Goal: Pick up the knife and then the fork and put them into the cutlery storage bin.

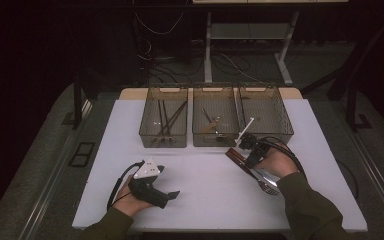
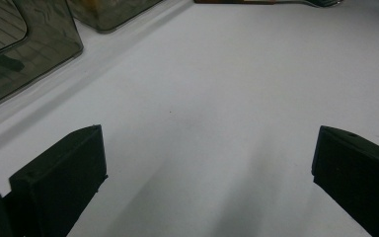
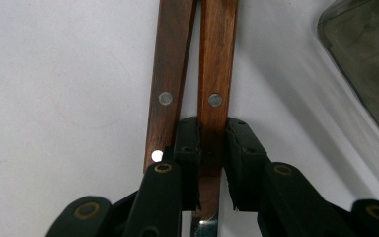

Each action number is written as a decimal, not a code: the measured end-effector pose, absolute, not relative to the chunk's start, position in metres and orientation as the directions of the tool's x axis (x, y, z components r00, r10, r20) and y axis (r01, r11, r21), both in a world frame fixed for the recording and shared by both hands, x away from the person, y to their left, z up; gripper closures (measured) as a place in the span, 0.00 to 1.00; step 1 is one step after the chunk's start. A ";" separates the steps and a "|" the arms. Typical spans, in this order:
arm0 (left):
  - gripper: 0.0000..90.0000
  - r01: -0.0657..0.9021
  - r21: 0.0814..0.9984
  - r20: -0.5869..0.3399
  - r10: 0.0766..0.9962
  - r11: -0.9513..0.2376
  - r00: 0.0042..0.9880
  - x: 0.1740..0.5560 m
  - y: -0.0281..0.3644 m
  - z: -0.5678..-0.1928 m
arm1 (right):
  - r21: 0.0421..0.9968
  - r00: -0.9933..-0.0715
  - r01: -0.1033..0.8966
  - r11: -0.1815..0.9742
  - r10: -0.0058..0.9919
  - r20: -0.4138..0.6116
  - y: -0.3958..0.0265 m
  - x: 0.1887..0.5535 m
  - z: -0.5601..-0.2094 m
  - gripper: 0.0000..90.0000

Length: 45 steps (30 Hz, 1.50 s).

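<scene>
Of the three smoky bins at the table's [image 1: 205, 200] far edge, the left bin [image 1: 163, 116] holds dark sticks, probably chopsticks, the middle bin [image 1: 215, 116] a wooden-handled utensil, while just before the right bin [image 1: 266, 111] the right gripper [image 3: 212, 163] pinches one wooden-handled fork [image 3: 216, 74] beside its twin [image 3: 170, 74]; the left gripper [image 2: 207, 163] rests spread apart.

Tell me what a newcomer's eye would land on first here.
Probably the right gripper, its jaws closed around one of two wooden-handled utensils lying side by side at the table's right. Behind stand three smoky transparent bins in a row, while the left gripper rests open over bare white tabletop.
</scene>
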State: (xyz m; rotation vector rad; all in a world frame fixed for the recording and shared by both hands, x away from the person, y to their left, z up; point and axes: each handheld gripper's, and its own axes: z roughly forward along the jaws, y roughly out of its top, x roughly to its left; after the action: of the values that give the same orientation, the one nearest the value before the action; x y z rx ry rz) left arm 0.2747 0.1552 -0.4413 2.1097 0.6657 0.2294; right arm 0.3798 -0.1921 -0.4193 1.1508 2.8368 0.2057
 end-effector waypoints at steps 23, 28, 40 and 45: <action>0.00 0.374 0.805 -0.086 0.534 -0.460 0.841 0.275 0.155 -0.441 | 0.279 -0.721 0.667 0.691 0.693 0.009 -0.215 0.369 -0.400 0.86; 0.00 0.373 0.804 -0.085 0.531 -0.463 0.843 0.275 0.155 -0.441 | 0.333 -0.723 0.659 0.675 0.691 0.031 -0.225 0.365 -0.391 0.86; 0.00 0.371 0.806 -0.087 0.526 -0.462 0.846 0.275 0.155 -0.442 | 0.457 -0.705 0.645 0.612 0.708 0.048 -0.247 0.365 -0.357 0.86; 0.00 0.371 0.811 -0.093 0.527 -0.452 0.845 0.274 0.156 -0.441 | 0.495 -0.693 0.643 0.585 0.719 0.049 -0.253 0.369 -0.344 0.86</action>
State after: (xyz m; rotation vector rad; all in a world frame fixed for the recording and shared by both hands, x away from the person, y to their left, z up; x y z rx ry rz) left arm 0.2744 0.1565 -0.4413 2.0950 0.6545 0.2128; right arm 0.3690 -0.2532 -0.3440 1.1498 2.6551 0.7333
